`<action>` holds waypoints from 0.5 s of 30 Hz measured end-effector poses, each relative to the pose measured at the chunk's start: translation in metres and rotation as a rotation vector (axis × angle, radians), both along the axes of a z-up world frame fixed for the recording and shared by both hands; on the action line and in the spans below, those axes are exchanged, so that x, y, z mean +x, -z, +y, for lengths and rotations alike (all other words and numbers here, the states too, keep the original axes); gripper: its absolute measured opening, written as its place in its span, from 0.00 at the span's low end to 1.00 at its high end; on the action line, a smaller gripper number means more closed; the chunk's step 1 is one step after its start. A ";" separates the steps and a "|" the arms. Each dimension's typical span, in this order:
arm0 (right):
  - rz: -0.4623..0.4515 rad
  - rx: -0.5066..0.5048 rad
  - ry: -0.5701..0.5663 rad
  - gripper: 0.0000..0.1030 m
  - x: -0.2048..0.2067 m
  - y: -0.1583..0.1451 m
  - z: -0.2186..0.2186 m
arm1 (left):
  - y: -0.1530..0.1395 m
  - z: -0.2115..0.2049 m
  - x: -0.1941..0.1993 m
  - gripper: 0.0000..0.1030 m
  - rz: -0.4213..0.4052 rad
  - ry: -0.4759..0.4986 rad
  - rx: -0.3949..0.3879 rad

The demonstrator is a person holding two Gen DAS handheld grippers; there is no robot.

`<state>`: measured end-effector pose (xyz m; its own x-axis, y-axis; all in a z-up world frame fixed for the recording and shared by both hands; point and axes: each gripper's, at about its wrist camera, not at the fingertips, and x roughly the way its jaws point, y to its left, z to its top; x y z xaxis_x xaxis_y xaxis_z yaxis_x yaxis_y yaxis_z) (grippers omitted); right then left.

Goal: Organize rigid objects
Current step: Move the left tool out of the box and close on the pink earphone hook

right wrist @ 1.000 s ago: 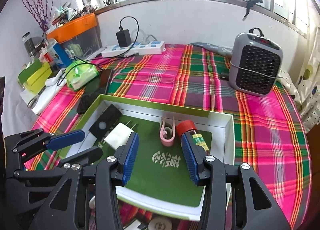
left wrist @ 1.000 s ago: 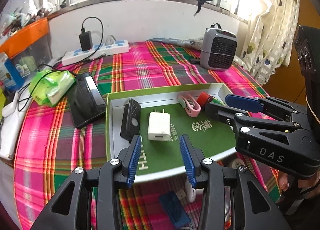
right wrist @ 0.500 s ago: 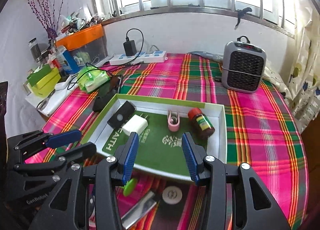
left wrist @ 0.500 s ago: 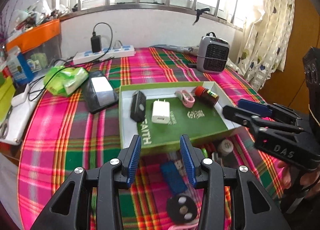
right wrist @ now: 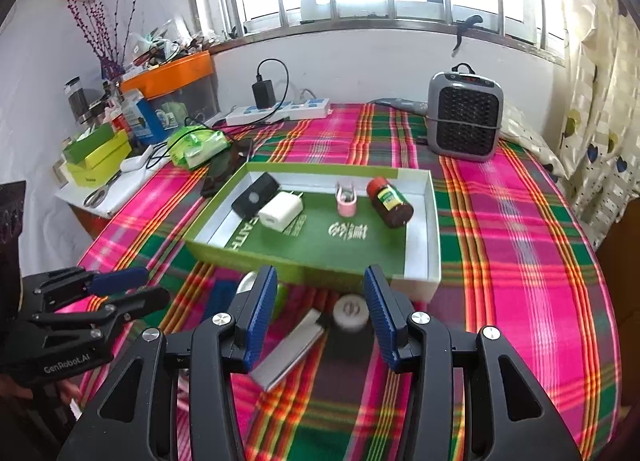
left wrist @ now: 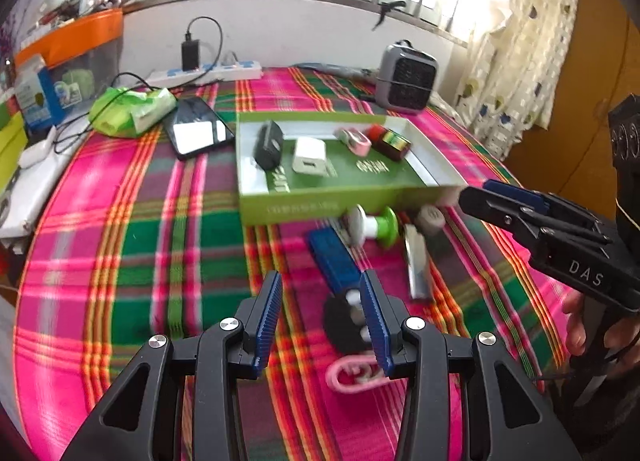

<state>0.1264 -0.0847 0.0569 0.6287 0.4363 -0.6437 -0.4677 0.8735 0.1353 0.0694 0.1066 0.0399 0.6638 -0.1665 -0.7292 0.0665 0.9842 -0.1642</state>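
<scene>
On the pink-and-green plaid tablecloth (right wrist: 520, 245) sits a shallow cardboard box (right wrist: 434, 229), green outside, white-walled, with a green printed floor. Inside lie a black rectangular device (right wrist: 255, 199), a glossy white charger cube (right wrist: 280, 213), a pink clip (right wrist: 346, 201) and a brown red-capped bottle (right wrist: 390, 201) on its side. Near the box's front wall lie a flat blue block (left wrist: 334, 261), a green-and-white spool (left wrist: 374, 227), a silvery bar (right wrist: 288, 349), a round white cap (right wrist: 350, 313), a black disc (left wrist: 344, 321) and a looped pink clasp (left wrist: 354, 375). Left gripper (left wrist: 320, 313) and right gripper (right wrist: 320, 311), both with ribbed blue pads, hang above these with jaws apart, gripping nothing.
</scene>
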 end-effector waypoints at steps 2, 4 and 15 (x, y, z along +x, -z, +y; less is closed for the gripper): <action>-0.002 0.005 -0.004 0.45 -0.008 0.002 -0.001 | 0.006 -0.002 -0.005 0.38 0.017 0.019 -0.015; -0.001 0.012 -0.006 0.45 -0.015 0.005 -0.002 | 0.012 -0.004 -0.009 0.38 0.032 0.036 -0.017; 0.017 0.034 0.008 0.45 -0.041 0.019 -0.010 | 0.031 -0.013 -0.032 0.39 0.066 0.095 -0.046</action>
